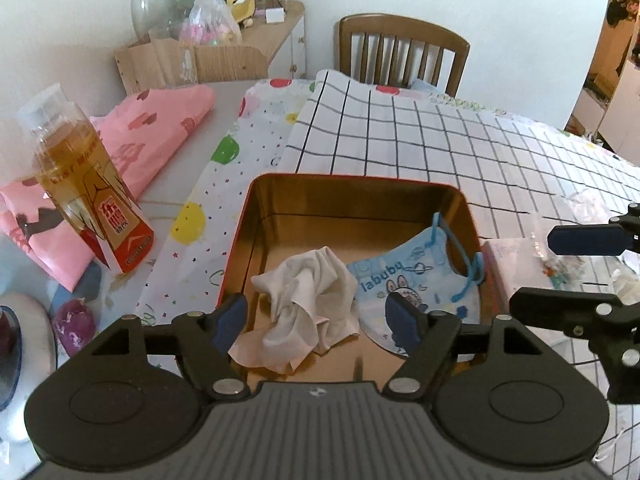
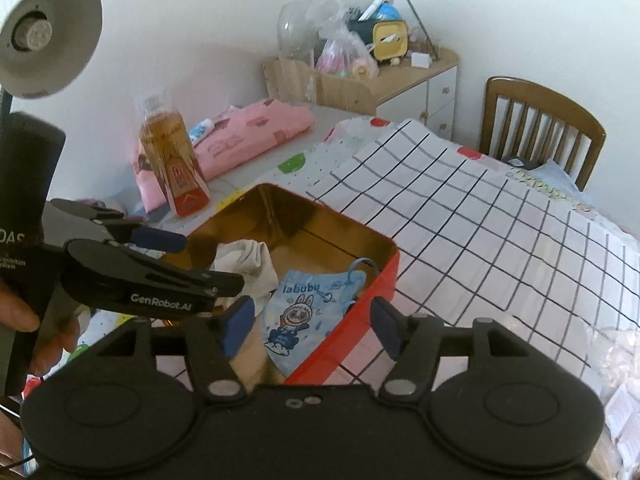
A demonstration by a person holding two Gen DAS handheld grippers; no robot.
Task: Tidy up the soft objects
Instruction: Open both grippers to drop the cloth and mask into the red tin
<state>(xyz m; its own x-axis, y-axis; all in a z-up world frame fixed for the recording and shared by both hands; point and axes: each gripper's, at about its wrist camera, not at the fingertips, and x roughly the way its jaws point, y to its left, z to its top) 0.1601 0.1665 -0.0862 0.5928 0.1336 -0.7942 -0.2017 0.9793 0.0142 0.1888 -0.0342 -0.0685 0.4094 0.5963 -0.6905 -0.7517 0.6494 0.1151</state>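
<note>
Both grippers hanging open over the tin, the two soft things lying loose inside.

The left gripper [image 1: 316, 318] is holding its jaws apart with nothing between the pads, hovering above the crumpled white cloth [image 1: 308, 300]; the right gripper [image 2: 314, 326] is likewise standing open and empty over the blue face mask [image 2: 308, 312]. Both items are resting on the floor of the red tin [image 1: 240, 240], cloth to the left, mask just beside it against the right wall. This looks like a release step finishing. Next, the grippers are probably needing another soft item from the table, perhaps the pink cloth [image 1: 152, 128] behind the tea bottle [image 1: 84, 184].
</note>
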